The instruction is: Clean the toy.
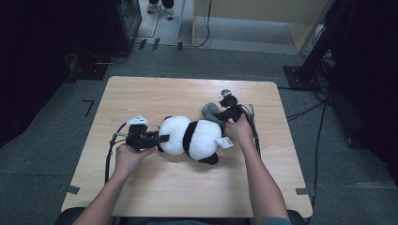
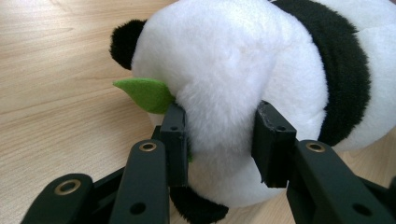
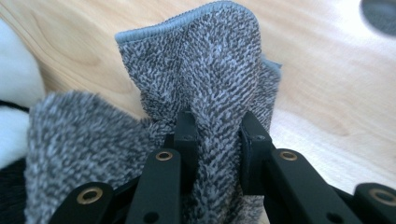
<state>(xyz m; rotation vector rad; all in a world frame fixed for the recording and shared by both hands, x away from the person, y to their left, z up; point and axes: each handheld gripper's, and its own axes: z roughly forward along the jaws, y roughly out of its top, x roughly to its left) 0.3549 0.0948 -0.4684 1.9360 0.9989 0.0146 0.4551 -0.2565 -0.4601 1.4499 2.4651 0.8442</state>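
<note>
Near the middle of the worktop (image 1: 141, 197), seen from the high view, a plush panda (image 1: 191, 138) lies on its side, a shade closer to the right edge than the left. The left tongs (image 1: 162, 138) come in level from the left edge side and meet the panda's white end, while the right tongs (image 1: 220, 112) sit at its far right side with a grey cloth (image 1: 210, 110) bunched at their tip, touching the toy. A white tag (image 1: 225, 142) sticks out of the panda toward the right edge.

Over to the left gripper view: the left tongs (image 2: 219, 140) are closed partway on the plush panda (image 2: 224, 70), both pads sunk into the white fur, and a green felt leaf (image 2: 147, 94) pokes out just beside one pad. That reads as a firm steadying hold.

Now the right gripper view: the right tongs (image 3: 215, 140) are pinched tight on a fold of the grey cloth (image 3: 205, 70), which stands up in a ridge between the pads, with the panda's fur at the left margin of the shot.

My call on progress: the toy is pinned and the cloth is gripped, so the setup is done; the wiping of the panda looks barely begun, most of its body being untouched by the cloth.
</note>
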